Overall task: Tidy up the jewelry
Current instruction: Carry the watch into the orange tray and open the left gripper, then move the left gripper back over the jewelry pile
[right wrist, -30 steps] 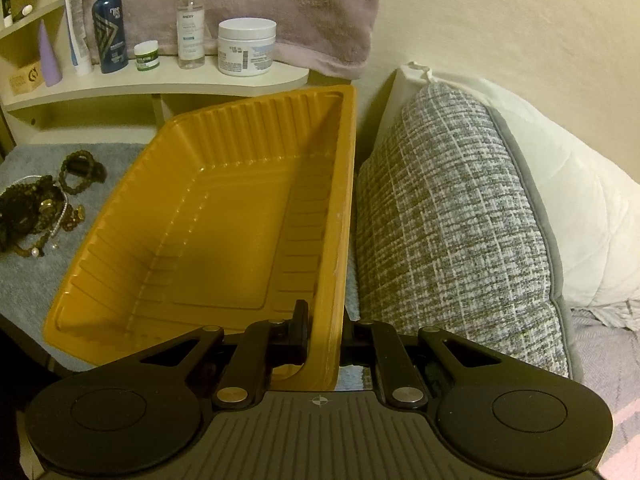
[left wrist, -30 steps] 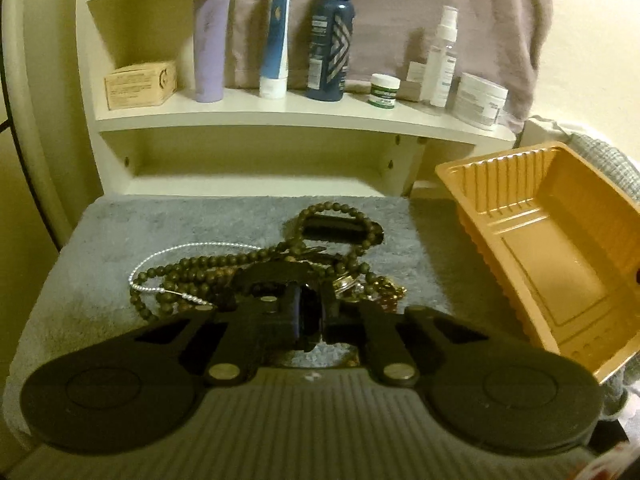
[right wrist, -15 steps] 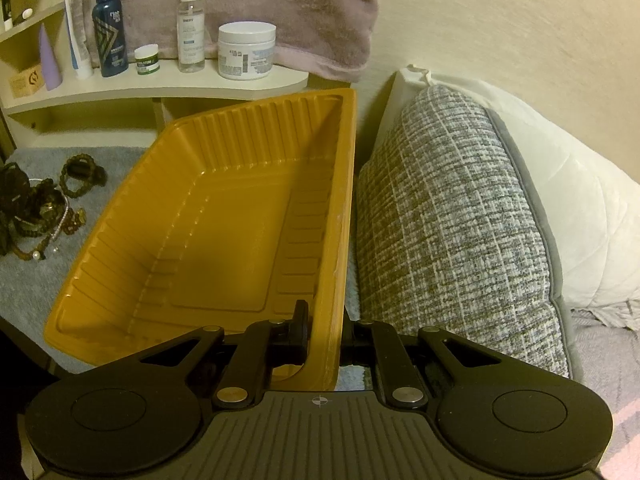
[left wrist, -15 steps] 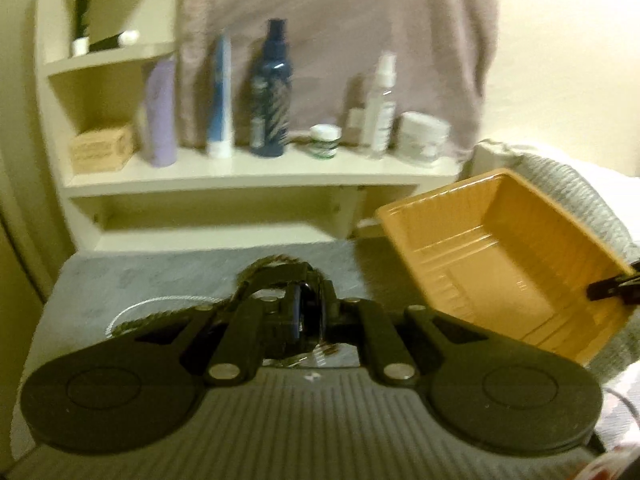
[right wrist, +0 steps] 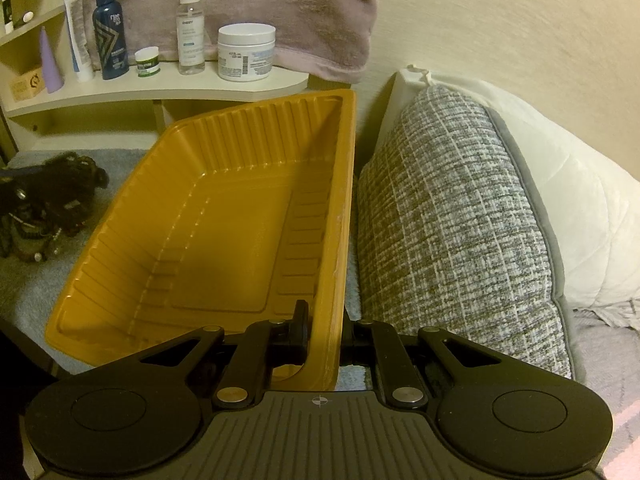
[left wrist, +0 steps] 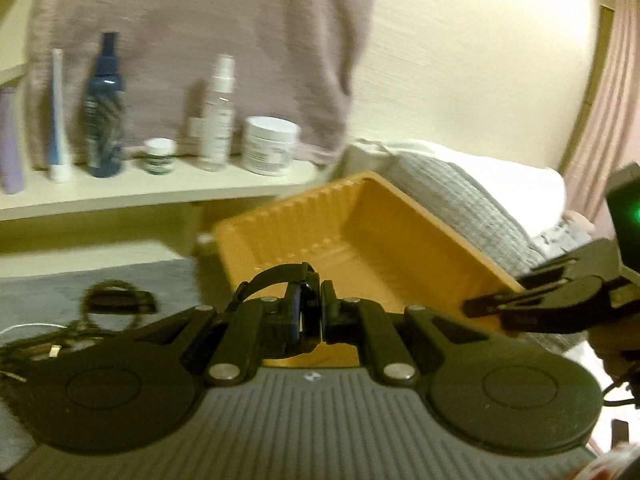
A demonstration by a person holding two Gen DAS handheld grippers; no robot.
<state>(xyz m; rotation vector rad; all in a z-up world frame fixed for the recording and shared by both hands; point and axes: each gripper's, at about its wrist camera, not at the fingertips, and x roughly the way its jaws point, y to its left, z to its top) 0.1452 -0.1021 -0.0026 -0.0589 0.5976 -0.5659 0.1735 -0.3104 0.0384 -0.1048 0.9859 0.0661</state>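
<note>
The patterned grey cushion [right wrist: 452, 220] fills the right half of the right wrist view, leaning against a white pillow [right wrist: 560, 184] at the far right. Left of it, through the centre of that frame, stands the orange plastic tray [right wrist: 200, 240], tilted up, its ribbed walls showing and nothing inside it. The grey towel-like mat [right wrist: 24, 280] lies under the tray and runs off the left edge. Across the upper left runs a cream shelf [right wrist: 160, 88] with a mauve cloth [right wrist: 280, 12] hanging behind it; on it stand a dark blue spray bottle [right wrist: 110, 28], a clear spray bottle [right wrist: 190, 28], a white jar [right wrist: 246, 54] and a small green-labelled pot [right wrist: 147, 62].

At the bottom centre of the right wrist view, the right gripper [right wrist: 324, 332] is clamped on the tray's near right wall, one finger inside and one outside. In the blurred left wrist view it reaches in from the right edge to the tray's rim.

The left gripper [left wrist: 312, 312], at the lower centre of its own view, has its jaws nearly closed on a black band [left wrist: 276, 274] that arcs up from between the fingers, in front of the tray. What kind of piece it is I cannot tell through the blur.

The rest of the jewelry pile [right wrist: 44, 208], dark beads and chains, lies on the mat at the left edge, beside the tray.
</note>
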